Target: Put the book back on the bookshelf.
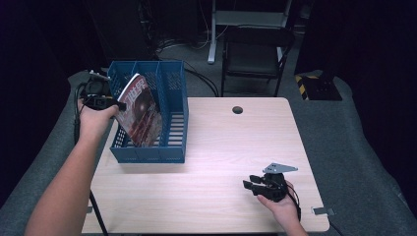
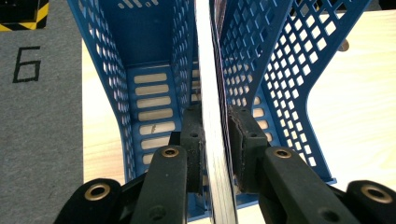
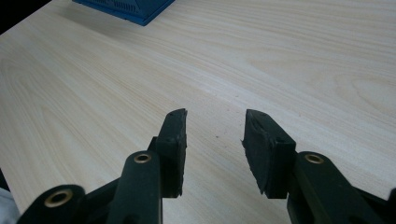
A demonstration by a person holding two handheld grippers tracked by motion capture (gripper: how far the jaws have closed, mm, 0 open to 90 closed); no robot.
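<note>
One magazine point(image 1: 140, 110), clamped by the left hand-held gripper point(image 2: 215, 140), leans in one blue rack point(image 1: 172, 78); right hand-held gripper point(image 3: 215, 135) gapes empty

Worktop point(image 1: 211, 162): I see a pale wood-grain top, rectangular with rounded corners.
Cable hole point(image 1: 237, 109): a small dark round hole near my far edge, about mid-width.
File rack point(image 1: 172, 123): a blue perforated rack with compartments stands on my left part of the worktop, reaching its left edge.
Right gripper point(image 1: 252, 183): rests on the worktop at my near right, well apart from the rack.
</note>
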